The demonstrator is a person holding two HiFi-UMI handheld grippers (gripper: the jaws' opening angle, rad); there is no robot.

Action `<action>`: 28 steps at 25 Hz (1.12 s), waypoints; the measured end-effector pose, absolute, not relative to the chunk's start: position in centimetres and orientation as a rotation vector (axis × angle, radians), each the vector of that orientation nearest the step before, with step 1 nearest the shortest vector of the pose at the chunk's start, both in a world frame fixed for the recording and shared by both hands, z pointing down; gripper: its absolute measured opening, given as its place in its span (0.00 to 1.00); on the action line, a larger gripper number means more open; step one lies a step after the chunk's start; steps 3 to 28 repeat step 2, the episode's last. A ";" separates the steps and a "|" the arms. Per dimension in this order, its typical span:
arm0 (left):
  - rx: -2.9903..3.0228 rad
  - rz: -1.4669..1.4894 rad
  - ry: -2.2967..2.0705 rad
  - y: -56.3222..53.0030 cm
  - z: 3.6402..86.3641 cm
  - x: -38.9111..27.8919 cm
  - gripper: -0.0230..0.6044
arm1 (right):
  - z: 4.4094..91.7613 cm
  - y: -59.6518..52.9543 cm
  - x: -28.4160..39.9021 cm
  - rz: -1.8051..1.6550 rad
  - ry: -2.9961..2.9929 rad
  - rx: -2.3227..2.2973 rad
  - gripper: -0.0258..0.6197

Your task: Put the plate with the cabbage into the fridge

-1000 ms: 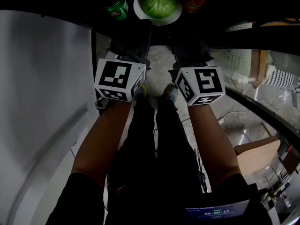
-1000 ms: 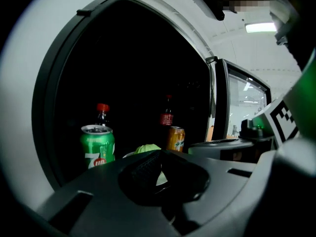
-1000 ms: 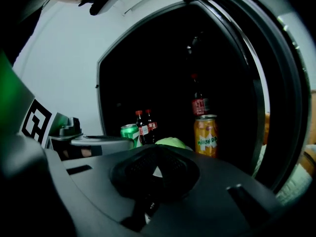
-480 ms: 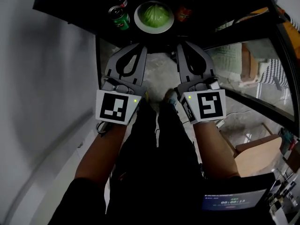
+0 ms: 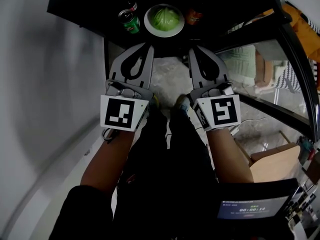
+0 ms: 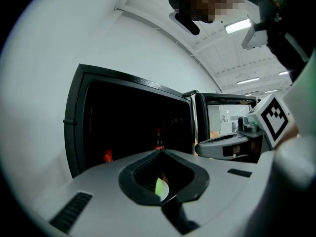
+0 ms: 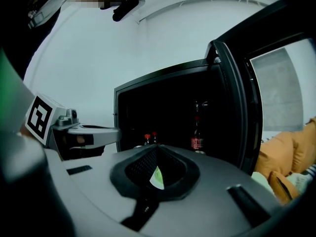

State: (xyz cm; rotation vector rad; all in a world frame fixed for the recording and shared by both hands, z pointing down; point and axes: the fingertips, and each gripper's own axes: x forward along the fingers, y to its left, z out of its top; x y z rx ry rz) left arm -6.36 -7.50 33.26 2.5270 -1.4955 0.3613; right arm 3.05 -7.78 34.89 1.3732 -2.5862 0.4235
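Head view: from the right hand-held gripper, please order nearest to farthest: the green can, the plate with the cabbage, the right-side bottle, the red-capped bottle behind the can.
From the right hand-held gripper:
1. Right-side bottle, straight ahead, and plate with the cabbage, ahead-left: too close to call.
2. Green can, left of the plate.
3. Red-capped bottle, behind the can, farthest.

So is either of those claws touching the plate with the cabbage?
Apart. In the head view the plate sits on the fridge shelf, and a strip of dark shelf separates it from the tips of the left gripper and right gripper.
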 end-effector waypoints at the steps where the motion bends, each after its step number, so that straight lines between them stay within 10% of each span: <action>1: 2.523 0.372 -1.496 -7.7 32.9 -6.7 0.04 | 34.5 -7.9 2.5 0.438 -2.605 1.367 0.05; 28: 2.520 0.382 -1.496 -7.8 32.6 -7.0 0.04 | 34.0 -8.1 1.9 0.451 -2.625 1.361 0.05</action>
